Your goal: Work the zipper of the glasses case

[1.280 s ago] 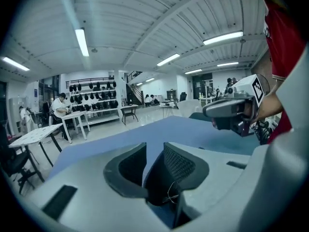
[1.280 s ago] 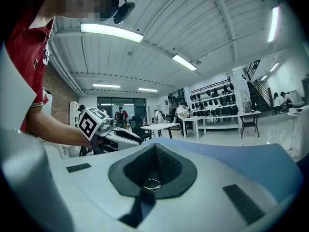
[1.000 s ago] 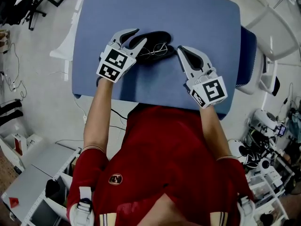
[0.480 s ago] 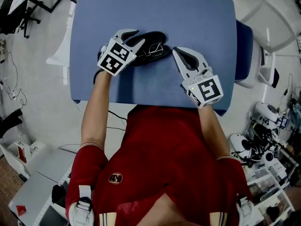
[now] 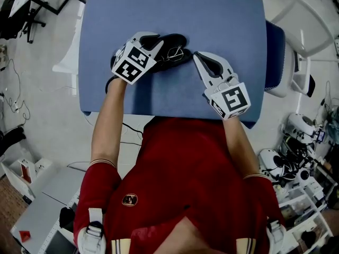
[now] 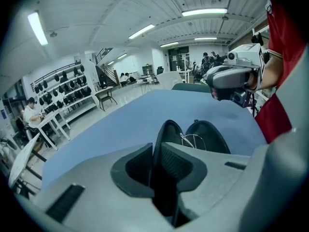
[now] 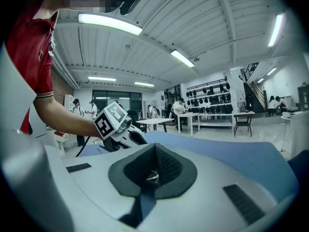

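Bracing the glasses case (image 5: 175, 40), the left hand-held gripper (image 6: 155, 151) has just closed on its rim. The right hand-held gripper (image 7: 153, 151), pinching what looks like the zipper pull (image 7: 152, 177) at the case's three o'clock end, should draw steadily.

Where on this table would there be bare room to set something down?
The far half of the table, beyond the glasses case, is bare, as is the right side past the right gripper. Crowding is around the case.

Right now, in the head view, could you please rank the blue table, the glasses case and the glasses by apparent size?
1. blue table
2. glasses case, partly hidden by the left gripper
3. glasses inside it
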A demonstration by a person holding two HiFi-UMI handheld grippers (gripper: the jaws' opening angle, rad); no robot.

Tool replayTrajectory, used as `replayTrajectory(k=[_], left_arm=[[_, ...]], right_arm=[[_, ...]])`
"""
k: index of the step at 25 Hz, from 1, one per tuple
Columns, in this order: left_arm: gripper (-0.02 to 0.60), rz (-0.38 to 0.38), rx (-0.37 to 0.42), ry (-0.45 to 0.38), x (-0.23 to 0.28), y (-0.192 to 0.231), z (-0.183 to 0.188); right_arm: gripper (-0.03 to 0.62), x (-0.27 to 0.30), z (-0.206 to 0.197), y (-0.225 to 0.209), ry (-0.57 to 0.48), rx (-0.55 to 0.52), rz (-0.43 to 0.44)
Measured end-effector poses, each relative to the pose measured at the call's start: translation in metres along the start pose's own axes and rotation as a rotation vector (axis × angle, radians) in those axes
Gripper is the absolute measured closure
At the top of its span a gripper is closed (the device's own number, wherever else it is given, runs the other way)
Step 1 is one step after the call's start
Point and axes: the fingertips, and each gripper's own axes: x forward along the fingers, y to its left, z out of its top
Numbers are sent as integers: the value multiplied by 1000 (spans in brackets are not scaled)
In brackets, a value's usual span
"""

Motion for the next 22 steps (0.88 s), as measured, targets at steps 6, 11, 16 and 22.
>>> replayTrajectory(k=[6,11,16,22], left_arm=[[522,31,58,-44,-12,-12,9],[522,57,95,-82,-25,-30,18],[517,72,87,-122,-36,-45,25],[515,62,69,-146,-45,-66,27]], right_arm=[[599,-2,-4,0,8,-1,4],[599,-6,-7,-2,14,-5,7],[599,-6,-8,-7,20,-5,18],[599,2,-5,-8,29,-29,83]])
